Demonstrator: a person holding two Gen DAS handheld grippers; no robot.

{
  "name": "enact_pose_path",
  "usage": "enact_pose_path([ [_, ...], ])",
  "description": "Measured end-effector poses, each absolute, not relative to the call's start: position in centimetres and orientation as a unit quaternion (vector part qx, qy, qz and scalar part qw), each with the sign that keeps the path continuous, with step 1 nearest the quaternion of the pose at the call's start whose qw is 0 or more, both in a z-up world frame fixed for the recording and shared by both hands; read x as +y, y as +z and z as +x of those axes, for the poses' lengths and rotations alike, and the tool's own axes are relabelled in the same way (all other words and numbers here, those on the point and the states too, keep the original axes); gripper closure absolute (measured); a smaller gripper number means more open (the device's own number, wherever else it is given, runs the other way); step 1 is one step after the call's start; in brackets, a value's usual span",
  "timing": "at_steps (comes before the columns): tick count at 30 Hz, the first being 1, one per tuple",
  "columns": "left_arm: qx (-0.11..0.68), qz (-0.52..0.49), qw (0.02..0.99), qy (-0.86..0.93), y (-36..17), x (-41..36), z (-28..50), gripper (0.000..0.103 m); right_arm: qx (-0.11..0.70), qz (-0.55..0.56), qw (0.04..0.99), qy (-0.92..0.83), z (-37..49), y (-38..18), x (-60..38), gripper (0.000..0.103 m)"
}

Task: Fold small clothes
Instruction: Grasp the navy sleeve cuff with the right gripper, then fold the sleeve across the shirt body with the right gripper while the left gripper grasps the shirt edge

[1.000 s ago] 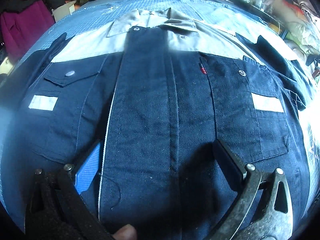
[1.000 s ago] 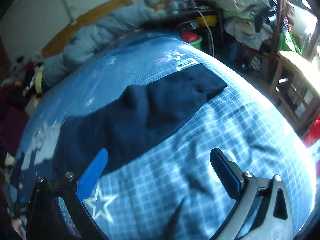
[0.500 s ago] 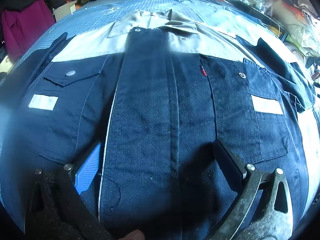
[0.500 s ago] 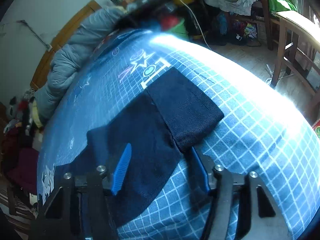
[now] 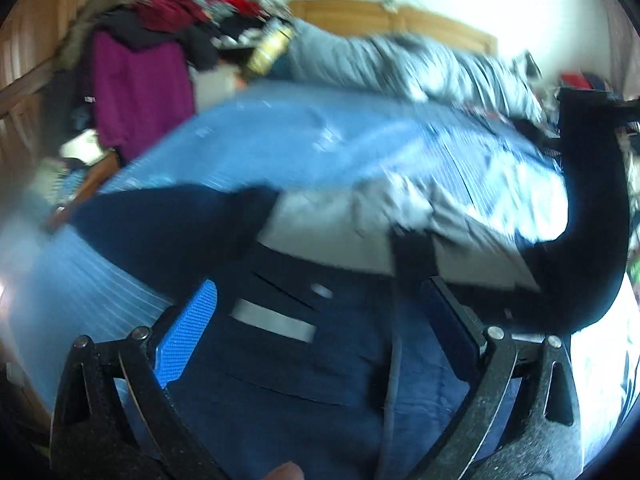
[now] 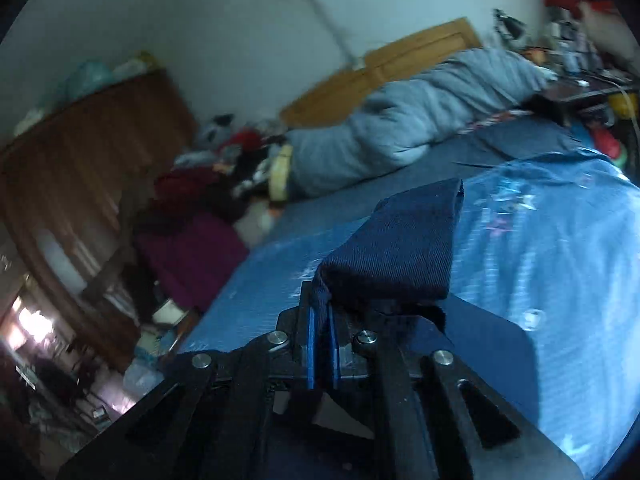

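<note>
We see a pale wall [image 6: 240, 40] across the upper frame, a dark wooden wardrobe [image 6: 80, 168] at left, a light wooden headboard [image 6: 400, 64] upper right, and a rolled grey duvet [image 6: 400, 132] on the blue-sheeted bed [image 6: 560, 240].

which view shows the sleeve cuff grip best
The right wrist view: the right gripper is shut on the navy sleeve cuff, sharp and close. The left wrist view shows only a blurred dark sleeve lifted at far right.
</note>
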State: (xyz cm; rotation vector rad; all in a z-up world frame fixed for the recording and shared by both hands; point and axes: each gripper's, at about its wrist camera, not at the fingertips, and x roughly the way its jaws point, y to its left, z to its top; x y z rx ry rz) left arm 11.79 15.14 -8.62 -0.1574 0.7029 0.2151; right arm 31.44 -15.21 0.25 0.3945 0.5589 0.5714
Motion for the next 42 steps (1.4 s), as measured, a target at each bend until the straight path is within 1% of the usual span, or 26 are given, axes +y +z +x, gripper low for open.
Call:
enact_pose_path([
  [2, 0.333, -0.078, 0.932, 0.121, -8.0, 17.1, 11.1, 0.003, 0.29, 0.186, 0.883, 0.319, 32.5, -1.1, -7.2, 0.09],
  [4, 0.336, -0.081, 0.929, 0.133, -8.2, 18.8, 10.7, 0.003, 0.324, 0.166, 0.862, 0.351, 33.0, -3.9, 0.0, 0.085],
  [5, 0.341, -0.086, 0.926, 0.136, -8.6, 19.6, 10.7, 0.003, 0.351, 0.159, 0.849, 0.362, 33.0, -5.8, 2.9, 0.079],
  [7, 0.356, -0.096, 0.919, 0.138, -9.5, 20.9, 10.8, 0.003, 0.394, 0.137, 0.833, 0.363, 32.1, -9.1, 6.4, 0.078],
  [8, 0.362, -0.1, 0.916, 0.138, -10.2, 21.4, 10.9, 0.003, 0.401, 0.136, 0.83, 0.363, 31.0, -10.2, 6.7, 0.077],
  [9, 0.367, -0.103, 0.914, 0.136, -10.7, 21.7, 10.7, 0.003, 0.405, 0.136, 0.828, 0.363, 29.7, -11.2, 6.3, 0.077],
  [10, 0.373, -0.104, 0.912, 0.133, -11.4, 22.0, 10.7, 0.003, 0.407, 0.136, 0.829, 0.358, 28.4, -11.9, 5.3, 0.073],
  [11, 0.379, -0.106, 0.91, 0.129, -11.7, 22.2, 10.7, 0.003, 0.406, 0.136, 0.834, 0.348, 27.2, -12.6, 3.6, 0.067],
  [12, 0.385, -0.109, 0.908, 0.124, -12.3, 22.2, 10.9, 0.003, 0.407, 0.134, 0.841, 0.332, 26.1, -13.4, 1.9, 0.062],
  [13, 0.39, -0.114, 0.906, 0.119, -12.7, 22.3, 11.1, 0.003, 0.407, 0.13, 0.851, 0.305, 25.0, -14.1, -0.5, 0.055],
  [17, 0.407, -0.132, 0.898, 0.102, -14.0, 22.0, 11.1, 0.003, 0.415, 0.113, 0.889, 0.159, 21.2, -16.5, -11.1, 0.05],
  [18, 0.41, -0.135, 0.897, 0.098, -14.2, 21.8, 11.1, 0.003, 0.421, 0.127, 0.889, 0.128, 20.5, -17.2, -13.4, 0.048],
  [19, 0.412, -0.137, 0.896, 0.095, -14.6, 21.4, 11.0, 0.003, 0.433, 0.143, 0.884, 0.106, 20.3, -18.1, -15.5, 0.043],
  [20, 0.415, -0.141, 0.894, 0.091, -14.9, 21.2, 11.0, 0.003, 0.447, 0.162, 0.876, 0.086, 20.1, -19.2, -17.1, 0.043],
  [24, 0.42, -0.139, 0.893, 0.083, -15.2, 20.3, 11.5, 0.003, 0.461, 0.263, 0.841, 0.102, 20.9, -22.2, -20.4, 0.043],
  [27, 0.42, -0.134, 0.894, 0.082, -14.9, 19.9, 11.8, 0.003, 0.459, 0.311, 0.819, 0.144, 21.5, -23.3, -20.9, 0.043],
  [28, 0.421, -0.134, 0.893, 0.082, -14.9, 19.9, 12.0, 0.003, 0.465, 0.312, 0.814, 0.152, 21.8, -23.8, -20.8, 0.049],
  [29, 0.421, -0.133, 0.893, 0.083, -14.9, 19.8, 12.3, 0.003, 0.475, 0.304, 0.812, 0.152, 22.2, -24.3, -20.6, 0.081],
  [30, 0.421, -0.134, 0.893, 0.084, -14.9, 20.0, 12.4, 0.003, 0.487, 0.295, 0.809, 0.146, 22.5, -24.7, -20.8, 0.088],
  [31, 0.421, -0.138, 0.892, 0.086, -14.9, 20.2, 12.6, 0.003, 0.48, 0.307, 0.808, 0.148, 22.4, -24.8, -21.9, 0.09],
  [33, 0.418, -0.147, 0.891, 0.099, -14.8, 21.1, 12.6, 0.003, 0.47, 0.318, 0.812, 0.137, 21.9, -24.6, -23.2, 0.092],
  [36, 0.415, -0.167, 0.886, 0.119, -15.2, 23.4, 12.6, 0.003, 0.477, 0.324, 0.804, 0.146, 21.7, -25.4, -24.5, 0.094],
  [38, 0.416, -0.18, 0.881, 0.136, -15.4, 25.2, 12.7, 0.003, 0.479, 0.303, 0.808, 0.158, 22.0, -25.2, -24.2, 0.091],
  [39, 0.412, -0.188, 0.88, 0.143, -15.4, 26.3, 12.5, 0.003, 0.479, 0.302, 0.809, 0.16, 22.2, -25.2, -24.1, 0.091],
  [42, 0.395, -0.213, 0.877, 0.17, -15.1, 30.5, 11.5, 0.003, 0.471, 0.315, 0.809, 0.158, 21.7, -25.3, -24.7, 0.087],
])
